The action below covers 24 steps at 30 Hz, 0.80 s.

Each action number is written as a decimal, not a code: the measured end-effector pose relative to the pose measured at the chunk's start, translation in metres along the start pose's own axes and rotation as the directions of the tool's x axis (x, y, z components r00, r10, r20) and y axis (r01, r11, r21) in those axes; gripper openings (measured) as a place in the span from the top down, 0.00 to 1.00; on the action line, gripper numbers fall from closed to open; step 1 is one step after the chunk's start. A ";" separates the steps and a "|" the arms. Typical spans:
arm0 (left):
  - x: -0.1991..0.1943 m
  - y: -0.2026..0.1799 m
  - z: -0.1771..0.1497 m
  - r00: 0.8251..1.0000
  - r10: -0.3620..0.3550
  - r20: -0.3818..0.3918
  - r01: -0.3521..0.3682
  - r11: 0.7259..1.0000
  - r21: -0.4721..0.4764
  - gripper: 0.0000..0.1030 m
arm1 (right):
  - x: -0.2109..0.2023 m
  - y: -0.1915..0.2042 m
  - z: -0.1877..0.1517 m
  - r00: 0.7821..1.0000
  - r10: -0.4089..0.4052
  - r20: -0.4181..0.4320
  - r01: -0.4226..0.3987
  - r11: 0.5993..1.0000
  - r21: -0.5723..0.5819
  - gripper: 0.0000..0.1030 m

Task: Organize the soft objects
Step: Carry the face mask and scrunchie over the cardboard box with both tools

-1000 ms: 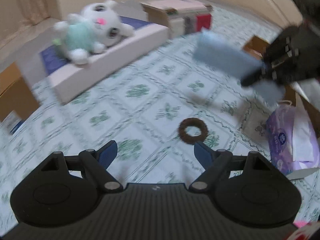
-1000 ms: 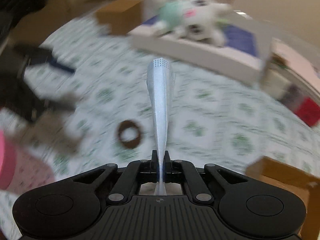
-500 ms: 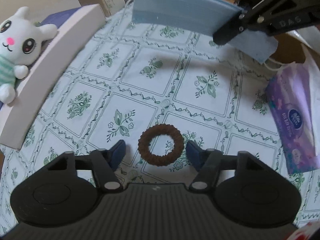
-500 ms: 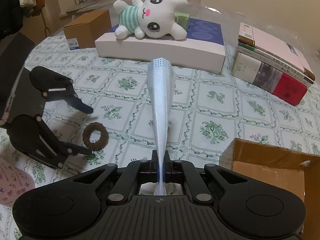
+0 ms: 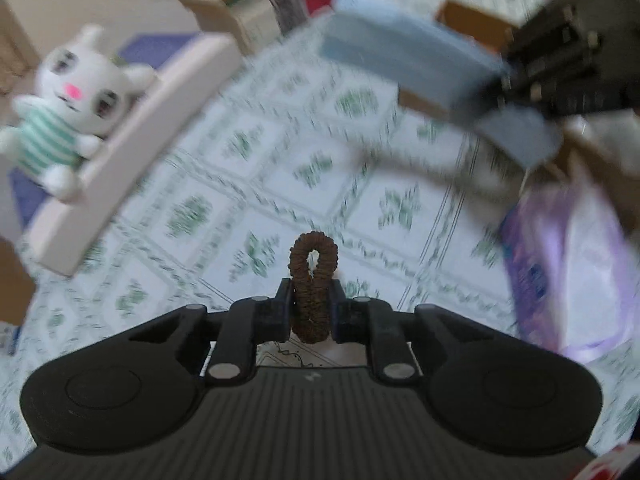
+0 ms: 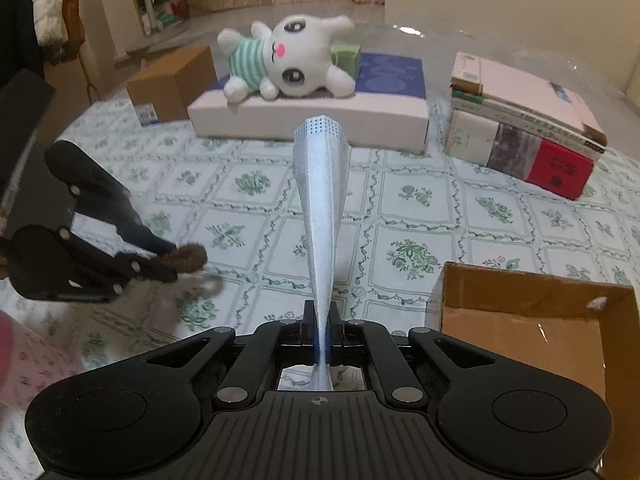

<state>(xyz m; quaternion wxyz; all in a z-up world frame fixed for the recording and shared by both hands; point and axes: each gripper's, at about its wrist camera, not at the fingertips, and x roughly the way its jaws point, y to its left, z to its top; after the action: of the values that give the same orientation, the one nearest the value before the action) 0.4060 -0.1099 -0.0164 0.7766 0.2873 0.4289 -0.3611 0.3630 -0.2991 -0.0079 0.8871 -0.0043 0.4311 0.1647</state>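
Note:
A brown hair tie (image 5: pixel 313 280) is squeezed into a narrow loop between the pads of my left gripper (image 5: pixel 311 300), whose jaws are closing on it; it hangs just above the tablecloth. From the right wrist view the same left gripper (image 6: pixel 170 262) shows at the left with the hair tie (image 6: pixel 188 257) sticking out of its tips. My right gripper (image 6: pixel 321 328) is shut on a folded light-blue face mask (image 6: pixel 322 200) that points forward. In the left wrist view the mask (image 5: pixel 404 62) and the right gripper (image 5: pixel 568 68) are blurred at the upper right.
A white plush rabbit (image 6: pixel 288 60) lies on a flat white box (image 6: pixel 308 118). A book stack (image 6: pixel 524 120) stands at the back right, an open cardboard box (image 6: pixel 532 320) near right, another carton (image 6: pixel 172 84) back left. A purple tissue pack (image 5: pixel 568 272) lies right of the left gripper.
The left gripper came down over the hair tie, closed on it and lifted it off the cloth. The right gripper shifted a little with the mask still held.

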 end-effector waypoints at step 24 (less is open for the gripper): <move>-0.176 -0.177 -0.051 0.935 0.174 0.308 0.011 0.856 -0.517 0.85 | -0.204 0.047 -0.121 0.978 -0.021 0.209 -0.007 0.991 0.132 0.97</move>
<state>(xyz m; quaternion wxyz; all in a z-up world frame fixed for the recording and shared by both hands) 0.1743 -0.1176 0.0891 0.9022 0.0220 0.3539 -0.2454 0.1394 -0.3319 0.0789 0.9266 0.0702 0.3448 0.1323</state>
